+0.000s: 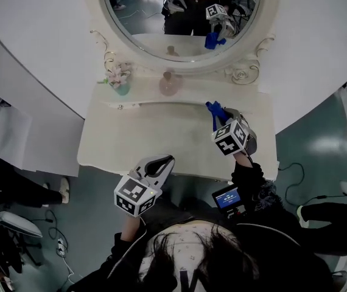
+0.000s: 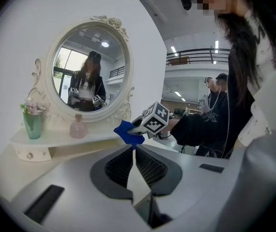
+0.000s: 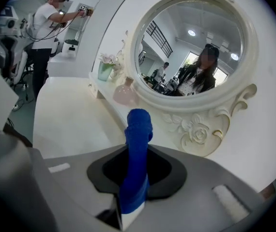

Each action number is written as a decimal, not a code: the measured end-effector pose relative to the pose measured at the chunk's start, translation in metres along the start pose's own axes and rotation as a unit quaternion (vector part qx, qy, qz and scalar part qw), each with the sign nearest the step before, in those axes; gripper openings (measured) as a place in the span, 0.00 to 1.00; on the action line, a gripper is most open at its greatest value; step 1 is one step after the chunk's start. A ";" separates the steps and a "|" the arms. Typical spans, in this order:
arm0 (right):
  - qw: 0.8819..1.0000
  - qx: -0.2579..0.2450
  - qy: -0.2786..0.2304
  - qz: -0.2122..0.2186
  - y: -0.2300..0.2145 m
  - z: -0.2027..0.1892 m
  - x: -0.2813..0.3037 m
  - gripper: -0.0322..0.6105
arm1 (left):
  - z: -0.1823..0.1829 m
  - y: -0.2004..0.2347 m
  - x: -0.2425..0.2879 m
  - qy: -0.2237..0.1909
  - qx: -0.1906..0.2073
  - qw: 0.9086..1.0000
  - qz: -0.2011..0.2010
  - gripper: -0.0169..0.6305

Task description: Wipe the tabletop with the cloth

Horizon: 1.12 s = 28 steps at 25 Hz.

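Observation:
A blue cloth [image 1: 215, 111] is bunched up and pinched in my right gripper [image 1: 218, 119], which is shut on it over the right rear part of the white tabletop [image 1: 155, 132]. Seen from the right gripper view, the cloth [image 3: 138, 144] stands up out of the jaws, near the mirror's carved frame. My left gripper [image 1: 166, 162] hovers at the table's front edge, shut with nothing in it. From the left gripper view, its jaws meet, and beyond them are the cloth [image 2: 128, 133] and the right gripper's marker cube [image 2: 155, 119].
An oval mirror [image 1: 182, 11] rises behind a raised shelf holding a green vase of flowers [image 1: 120, 81] and a pink bottle [image 1: 169, 84]. A person [image 3: 46, 23] stands far off at the left in the right gripper view. Teal floor surrounds the table.

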State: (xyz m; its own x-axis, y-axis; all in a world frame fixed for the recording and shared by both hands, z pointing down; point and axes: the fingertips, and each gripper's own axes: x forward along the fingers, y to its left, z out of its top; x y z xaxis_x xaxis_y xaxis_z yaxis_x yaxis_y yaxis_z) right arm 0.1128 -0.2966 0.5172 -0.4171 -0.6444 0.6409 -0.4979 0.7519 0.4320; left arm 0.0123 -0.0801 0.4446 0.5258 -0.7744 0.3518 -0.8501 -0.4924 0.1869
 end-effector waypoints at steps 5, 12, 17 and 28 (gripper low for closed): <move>1.000 0.012 0.008 0.010 0.056 0.056 0.019 0.17 | -0.005 0.052 -0.049 0.021 0.027 0.999 -0.012 0.03; 0.999 0.005 0.010 0.040 0.128 0.118 0.055 0.17 | -0.013 0.121 -0.098 0.024 0.026 0.999 0.006 0.03; 0.997 -0.008 0.003 0.076 0.195 0.180 0.081 0.17 | -0.023 0.178 -0.148 0.021 0.005 0.999 0.031 0.03; 0.981 -0.052 -0.023 0.187 0.343 0.292 0.142 0.17 | -0.058 0.265 -0.231 0.027 -0.048 0.992 0.115 0.03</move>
State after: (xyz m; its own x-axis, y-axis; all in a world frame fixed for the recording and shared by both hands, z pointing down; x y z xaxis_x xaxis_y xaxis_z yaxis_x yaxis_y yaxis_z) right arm -0.3388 -0.1702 0.5713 -0.5918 -0.3241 0.7381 -0.2243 0.9457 0.2354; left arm -0.3362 -0.0081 0.4661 0.3185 -0.8383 0.4425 -0.9473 -0.2642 0.1813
